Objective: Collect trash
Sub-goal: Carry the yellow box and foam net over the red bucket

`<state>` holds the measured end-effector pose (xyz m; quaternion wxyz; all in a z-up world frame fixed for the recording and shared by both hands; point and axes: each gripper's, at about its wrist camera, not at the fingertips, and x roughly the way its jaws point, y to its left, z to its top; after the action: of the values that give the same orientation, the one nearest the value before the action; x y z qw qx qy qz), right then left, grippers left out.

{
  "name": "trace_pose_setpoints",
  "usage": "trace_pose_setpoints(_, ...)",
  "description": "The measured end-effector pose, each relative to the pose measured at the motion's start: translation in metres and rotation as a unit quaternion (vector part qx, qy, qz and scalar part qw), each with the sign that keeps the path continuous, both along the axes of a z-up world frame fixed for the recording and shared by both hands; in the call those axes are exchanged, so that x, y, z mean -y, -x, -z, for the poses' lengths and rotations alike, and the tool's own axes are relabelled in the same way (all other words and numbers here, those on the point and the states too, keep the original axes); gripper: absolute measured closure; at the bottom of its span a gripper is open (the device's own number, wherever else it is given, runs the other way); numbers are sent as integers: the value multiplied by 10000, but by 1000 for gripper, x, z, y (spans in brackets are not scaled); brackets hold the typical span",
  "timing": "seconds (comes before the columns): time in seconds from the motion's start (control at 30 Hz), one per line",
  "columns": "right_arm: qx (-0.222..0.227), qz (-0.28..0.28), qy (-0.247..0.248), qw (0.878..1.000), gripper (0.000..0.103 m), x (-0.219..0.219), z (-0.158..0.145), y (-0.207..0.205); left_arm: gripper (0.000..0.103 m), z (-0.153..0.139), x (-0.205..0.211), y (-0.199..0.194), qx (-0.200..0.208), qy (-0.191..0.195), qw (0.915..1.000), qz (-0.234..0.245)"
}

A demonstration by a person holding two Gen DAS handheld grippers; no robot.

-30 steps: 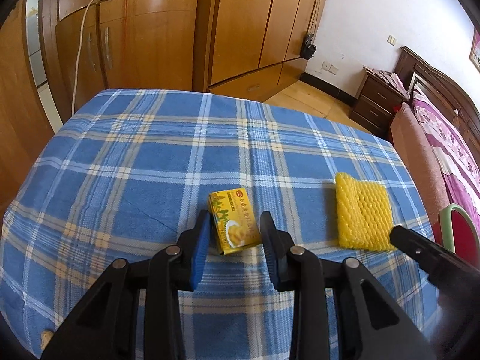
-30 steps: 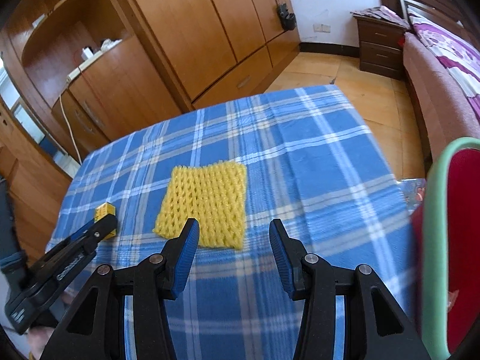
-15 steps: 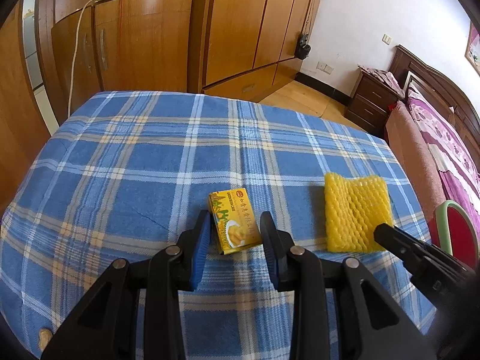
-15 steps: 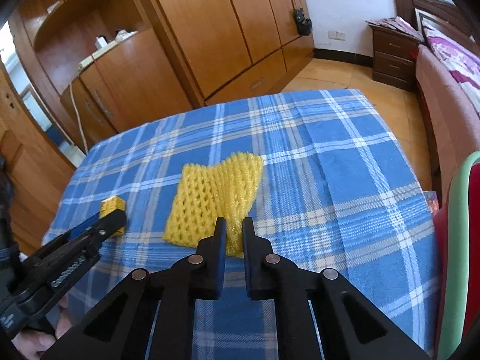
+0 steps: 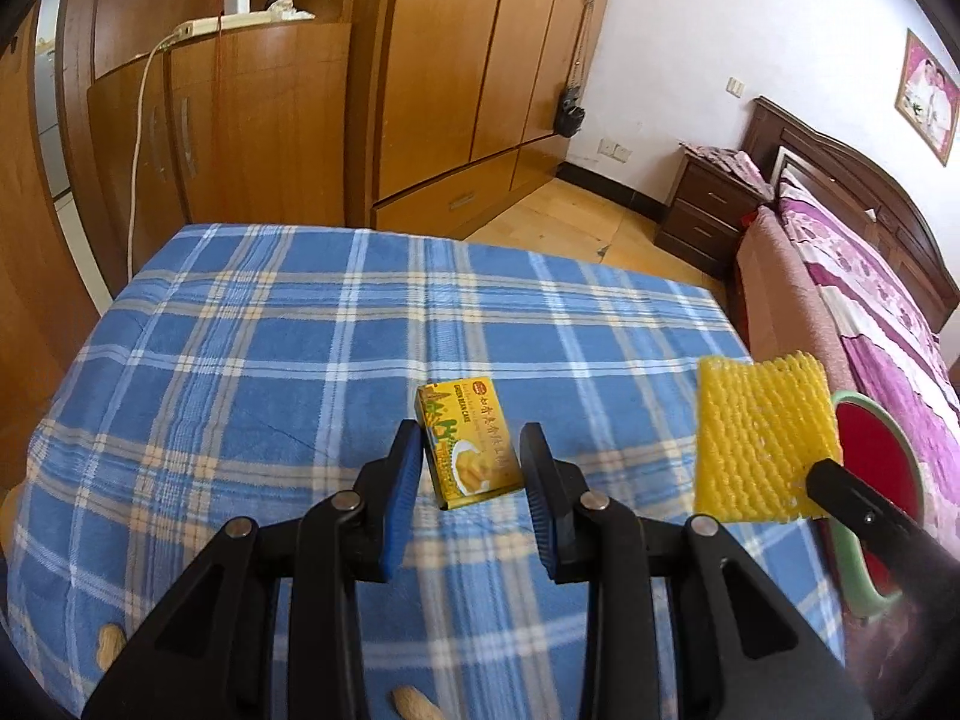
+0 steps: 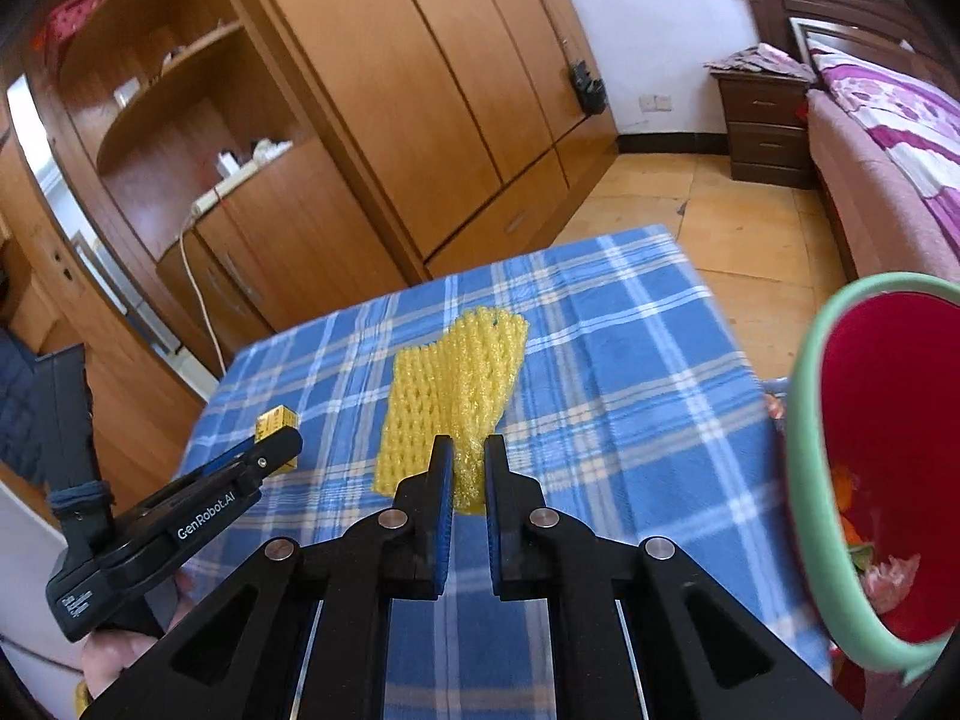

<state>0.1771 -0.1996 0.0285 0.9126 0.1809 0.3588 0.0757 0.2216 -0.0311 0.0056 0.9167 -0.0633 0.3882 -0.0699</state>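
Left wrist view: my left gripper (image 5: 468, 462) clamps the small yellow cardboard cake box (image 5: 469, 459), lifted above the blue plaid tablecloth (image 5: 240, 372).

Right wrist view: my right gripper (image 6: 462, 459) pinches the yellow foam fruit net (image 6: 450, 378), near the red, green-rimmed bin (image 6: 807, 456).

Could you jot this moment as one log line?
right hand-held gripper: shut on foam net | left hand-held gripper: around cake box

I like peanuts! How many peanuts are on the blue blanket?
2. One peanut lies near the blanket's front left edge; another peanut lies at the bottom edge, partly cut off. More may be hidden.
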Motion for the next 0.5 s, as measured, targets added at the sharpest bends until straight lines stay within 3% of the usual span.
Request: trace_pose_setpoints(0.5,362,519,-166,9979,94,39,-27,66,69,-20,36,45,66,205,9987,466)
